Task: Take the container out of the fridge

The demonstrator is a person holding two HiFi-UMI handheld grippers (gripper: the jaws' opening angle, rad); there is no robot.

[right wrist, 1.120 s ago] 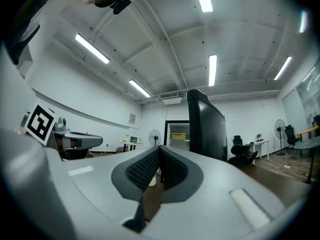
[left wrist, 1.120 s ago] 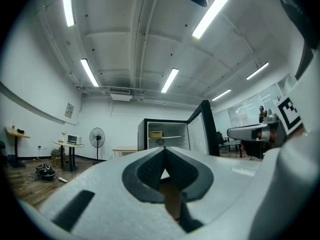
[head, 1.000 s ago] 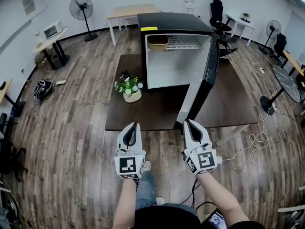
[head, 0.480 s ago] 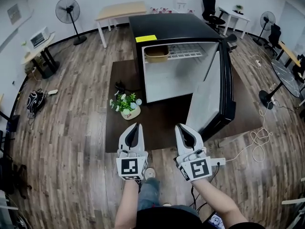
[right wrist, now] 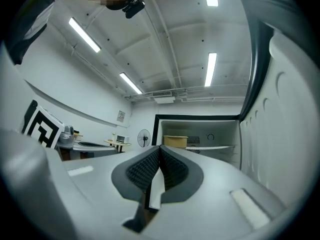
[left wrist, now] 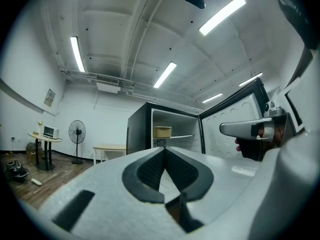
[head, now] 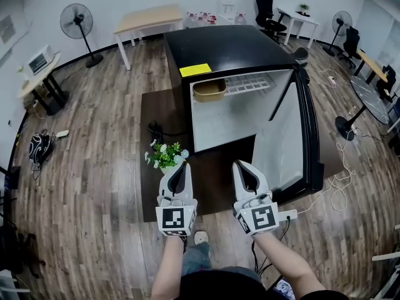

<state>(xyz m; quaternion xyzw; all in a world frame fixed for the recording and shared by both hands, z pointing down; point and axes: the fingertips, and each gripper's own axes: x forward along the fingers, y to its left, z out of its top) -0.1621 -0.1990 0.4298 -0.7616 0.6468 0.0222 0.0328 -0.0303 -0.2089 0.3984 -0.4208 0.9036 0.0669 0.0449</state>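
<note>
Left claw and right claw are both clenched on nothing, held level, side by side, short of the glossy black fridge. The container, a tan round-cornered tub, sits at the left end of the upper wire shelf. The open door stands close on the right and could get knocked. The potted flowers sit near the left claw. I'd guess the tub's smooth wall may slip between ribbed pads.

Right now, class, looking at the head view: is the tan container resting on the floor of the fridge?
No, the container sits up on the wire shelf, at the left side of the open fridge.
</note>
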